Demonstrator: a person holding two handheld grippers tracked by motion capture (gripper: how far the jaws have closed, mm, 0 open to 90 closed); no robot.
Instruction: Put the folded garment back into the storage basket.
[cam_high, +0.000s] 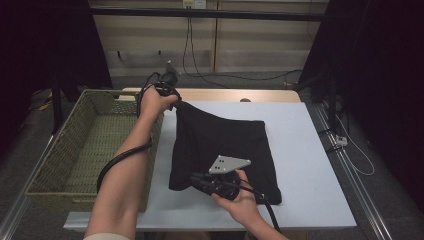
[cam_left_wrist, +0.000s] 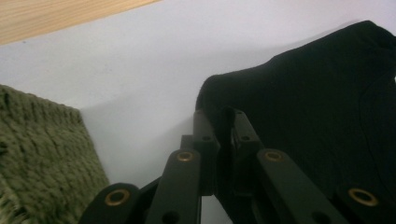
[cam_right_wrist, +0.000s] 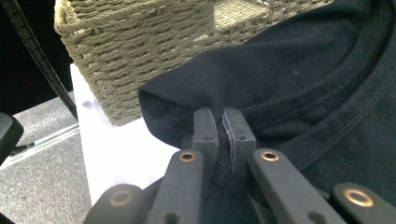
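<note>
Dim room, dark curtains both sides, pale panel wall w/ cables at the back; white desk in the middle, wood strip along its far edge.

Risks from here:
- Grip loss. Left gripper is clenched on a thin bunch of cloth at the far left corner of the black garment; right gripper is clenched on a fold at the near left corner, beside the neck seam. Both bites look small. If the weight of the hanging cloth comes on them, a corner could slide out of the fingers and the garment would drop back crumpled.
- Uneven lift. If one hand leads, the cloth goes diagonal and the fold comes out skewed.
- Snag. Green woven basket sits just beside the garment's left edge, partly off the desk. Swinging the held edge left could catch the basket rim or nudge it further off.
- Cable drag. Each gripper trails a cable; the right one crosses the near corner of the cloth and could pull it.

Garment condition: black knit, likely a T-shirt, ribbed collar w/ stitching seen in the right gripper view. Lies mostly flat on the desk, roughly rectangular, left edge raised at both held corners, rest in contact w/ the surface. Soft and limp, so I'd expect sag btw the two grips.
</note>
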